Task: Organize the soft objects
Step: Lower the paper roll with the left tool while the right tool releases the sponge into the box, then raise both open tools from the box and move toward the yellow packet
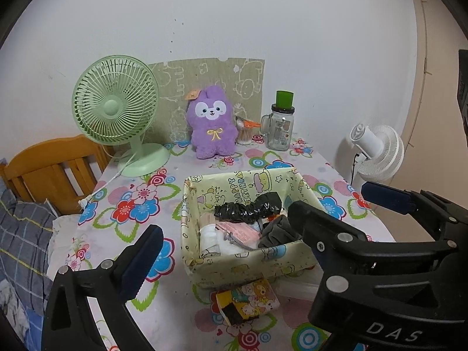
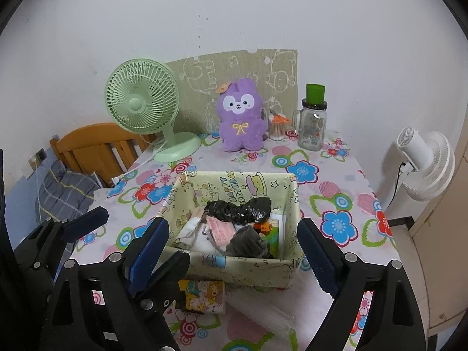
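box [image 2: 234,272] mid table [image 2: 345,175]; plush [image 2: 241,117] behind, fan [image 2: 143,105] left, jar [image 2: 313,128] right; packet [image 2: 204,295] in front.

Black plastic tongs [image 2: 234,248], blue ribbed pads, silver rivets, white "DAS" lettering

The left tool [image 2: 128,229] hides part of the cartoon packet [image 2: 204,295].

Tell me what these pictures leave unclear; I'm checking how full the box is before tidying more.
- Box bottom: both views, hidden under the black bag, grey cloth and pink packet.
- Cartoon-print pack: right wrist view, partly covered by the left hand-held gripper.
- Jar label: both views, too small to read.
- Clear item before the box: right wrist view, too faint to identify.
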Demonstrator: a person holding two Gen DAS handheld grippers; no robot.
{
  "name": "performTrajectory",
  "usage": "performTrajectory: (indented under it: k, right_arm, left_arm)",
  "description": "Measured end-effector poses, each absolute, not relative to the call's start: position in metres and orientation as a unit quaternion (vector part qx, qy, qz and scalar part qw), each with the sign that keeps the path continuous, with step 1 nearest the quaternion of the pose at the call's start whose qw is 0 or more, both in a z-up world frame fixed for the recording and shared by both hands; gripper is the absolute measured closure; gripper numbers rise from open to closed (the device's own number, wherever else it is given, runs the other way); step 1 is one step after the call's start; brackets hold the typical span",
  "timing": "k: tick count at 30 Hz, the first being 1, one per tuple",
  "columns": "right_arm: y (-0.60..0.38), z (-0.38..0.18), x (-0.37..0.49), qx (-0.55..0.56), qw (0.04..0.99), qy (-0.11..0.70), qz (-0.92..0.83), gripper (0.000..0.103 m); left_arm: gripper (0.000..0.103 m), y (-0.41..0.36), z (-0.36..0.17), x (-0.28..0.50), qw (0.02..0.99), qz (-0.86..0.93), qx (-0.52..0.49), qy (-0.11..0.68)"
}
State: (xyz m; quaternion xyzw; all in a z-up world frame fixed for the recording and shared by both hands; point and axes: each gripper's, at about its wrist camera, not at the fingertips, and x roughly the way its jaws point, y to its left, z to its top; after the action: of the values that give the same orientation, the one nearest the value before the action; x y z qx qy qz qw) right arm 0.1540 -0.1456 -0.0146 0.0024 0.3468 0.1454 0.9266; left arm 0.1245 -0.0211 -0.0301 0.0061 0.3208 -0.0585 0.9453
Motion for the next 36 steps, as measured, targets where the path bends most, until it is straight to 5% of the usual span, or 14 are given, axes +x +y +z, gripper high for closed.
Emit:
performTrajectory:
  k: [36]
  right_arm:
    - [-0.161,-0.010,0.084,0.002,0.935,0.326,0.142,0.009]
  left_arm:
    - [0.000,-0.036,-0.030,0.064,0.949,-0.074,0.010,0.307]
